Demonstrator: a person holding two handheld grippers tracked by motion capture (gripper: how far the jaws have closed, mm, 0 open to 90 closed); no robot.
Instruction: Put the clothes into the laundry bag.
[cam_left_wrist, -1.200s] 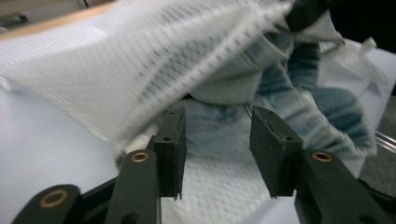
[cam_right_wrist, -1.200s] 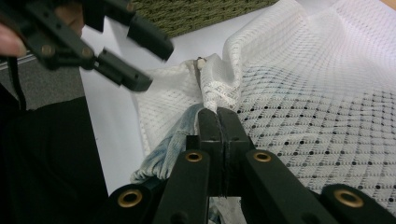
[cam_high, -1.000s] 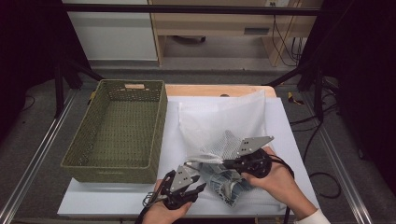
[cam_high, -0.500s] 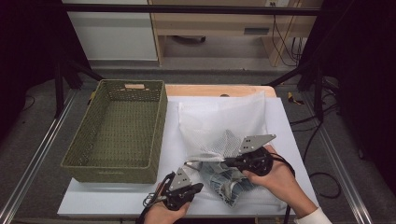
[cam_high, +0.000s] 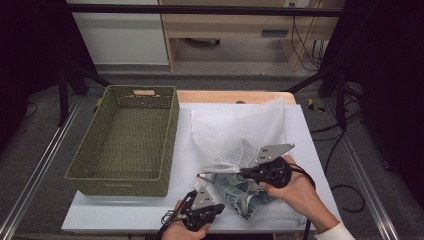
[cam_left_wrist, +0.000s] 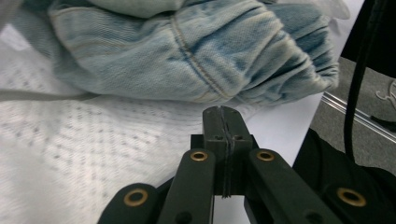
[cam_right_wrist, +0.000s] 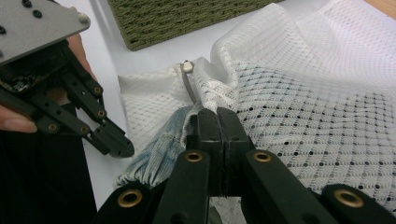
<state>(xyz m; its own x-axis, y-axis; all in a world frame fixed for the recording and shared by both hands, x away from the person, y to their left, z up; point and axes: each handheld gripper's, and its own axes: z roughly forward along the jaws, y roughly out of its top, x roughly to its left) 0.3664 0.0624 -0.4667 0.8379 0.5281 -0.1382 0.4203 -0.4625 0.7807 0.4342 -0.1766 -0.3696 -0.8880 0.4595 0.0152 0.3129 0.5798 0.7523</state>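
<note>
Closing is what my left gripper (cam_high: 216, 206) has just done at the lower middle of the high view; its jaws now meet with nothing between them, tips just short of the denim garment (cam_left_wrist: 196, 51). That denim lies at lower centre, half inside the white mesh bag (cam_high: 240, 131). My right gripper (cam_right_wrist: 218, 116) sits pinched tight on the bag's edge by the zipper pull (cam_right_wrist: 187, 66), as it was a second ago. I judge a fresh grab on the denim is needed. Green basket (cam_high: 125, 135) at left is unchanged.
</note>
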